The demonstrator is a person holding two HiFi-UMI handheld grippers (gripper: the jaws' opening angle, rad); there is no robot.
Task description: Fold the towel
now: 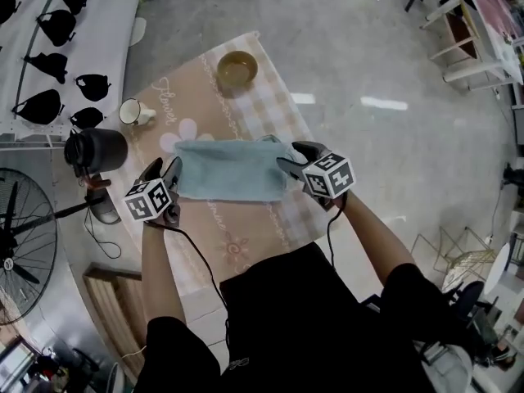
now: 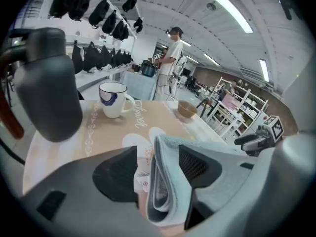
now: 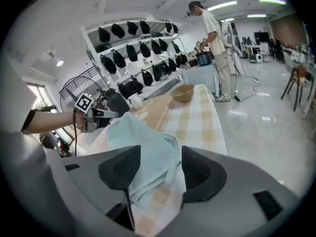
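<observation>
The folded light blue cloth towel (image 1: 232, 169) lies flat on the tabletop (image 1: 246, 229). The left gripper (image 1: 164, 171) and right gripper (image 1: 294, 159) have jaws open around its side edges. The round brown bowl (image 1: 237, 69) sits well apart.

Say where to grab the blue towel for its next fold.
Likely the towel by its short ends: left claw from the left, right claw from the right, low. It lies flat as a folded strip, stacked edges sitting between both open claws.

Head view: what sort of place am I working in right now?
Probably a large indoor workshop or showroom-like hall, not a home: a white wall rack hung with black items, a glossy open floor, and metal shelving units beyond the cloth-covered table.
</observation>
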